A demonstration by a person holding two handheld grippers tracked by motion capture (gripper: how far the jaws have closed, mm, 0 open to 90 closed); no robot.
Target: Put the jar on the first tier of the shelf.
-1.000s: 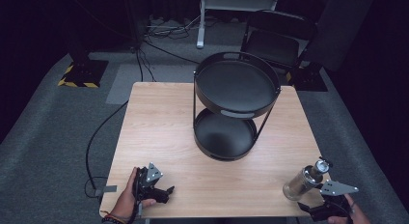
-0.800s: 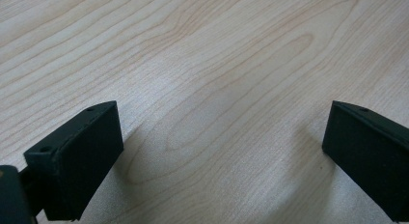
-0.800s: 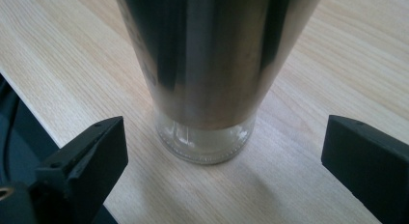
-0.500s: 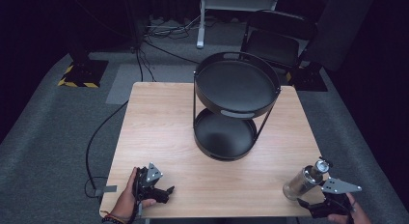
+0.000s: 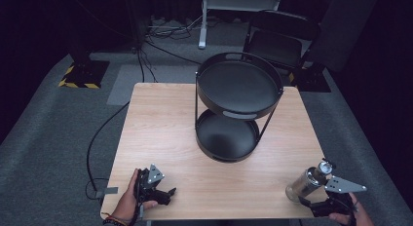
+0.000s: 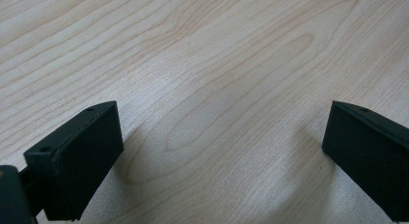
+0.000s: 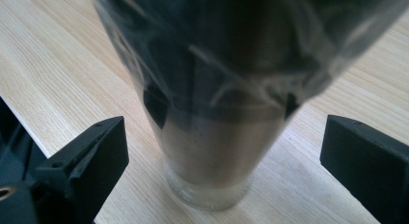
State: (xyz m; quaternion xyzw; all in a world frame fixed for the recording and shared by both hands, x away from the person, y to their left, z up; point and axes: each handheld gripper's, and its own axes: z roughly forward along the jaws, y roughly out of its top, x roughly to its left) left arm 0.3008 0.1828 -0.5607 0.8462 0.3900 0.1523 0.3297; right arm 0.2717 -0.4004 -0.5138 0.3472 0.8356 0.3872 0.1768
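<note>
Clear glass grinder jar [image 7: 212, 113] with metal cap is standing upright at the wooden table's [image 5: 160, 123] near right corner, sitting between the right gripper's [image 7: 224, 151] wide-open jaws, apparently lining up a grasp, while the left gripper [image 6: 222, 151] is idling, spread apart.

Right gripper [image 5: 311, 206] sits beside the shaker [image 5: 308, 181] on the table [image 5: 160, 123].

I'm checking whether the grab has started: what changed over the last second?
Barely anything. The right gripper sits open around the shaker, not gripping it. The left gripper rests open on the table. The two-tier tray is unmoved.
</note>
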